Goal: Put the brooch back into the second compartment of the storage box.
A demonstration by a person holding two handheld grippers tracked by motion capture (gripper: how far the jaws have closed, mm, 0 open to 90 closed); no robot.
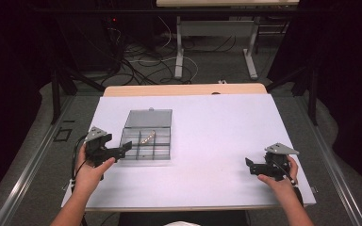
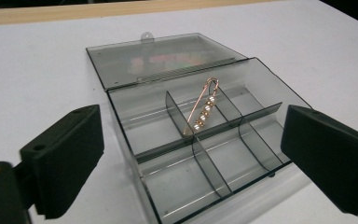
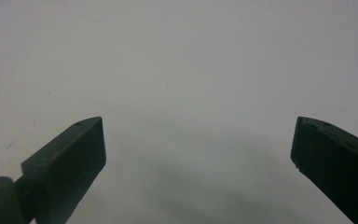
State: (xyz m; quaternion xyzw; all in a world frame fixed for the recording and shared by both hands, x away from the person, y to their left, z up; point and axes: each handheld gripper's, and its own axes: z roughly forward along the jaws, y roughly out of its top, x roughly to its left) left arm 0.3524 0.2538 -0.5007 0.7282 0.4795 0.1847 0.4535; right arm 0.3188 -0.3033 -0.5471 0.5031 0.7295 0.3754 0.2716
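Observation:
A clear smoky plastic box [image 1: 147, 140] with its lid folded back lies open on the white table [image 1: 217, 132], left of centre. Dividers split it into several compartments [image 2: 205, 154]. A gold pin with pearl beads [image 2: 203, 109] leans across a divider in a rear middle compartment; in the high view the pin [image 1: 147, 137] is a small light streak. My left gripper [image 1: 122, 150] is open, just left of the box's near corner, its jaws wide apart in front of the box [image 2: 191, 154]. My right gripper [image 1: 250, 165] is open near the right front, over bare table [image 3: 191, 93].
The table's front edge [image 1: 193, 207] runs just before the person's forearms. A wooden strip [image 1: 184, 89] borders the far side. Beyond it are cables on the floor [image 1: 141, 61] and the legs of another table [image 1: 179, 52]. Metal rails [image 1: 33, 160] flank both sides.

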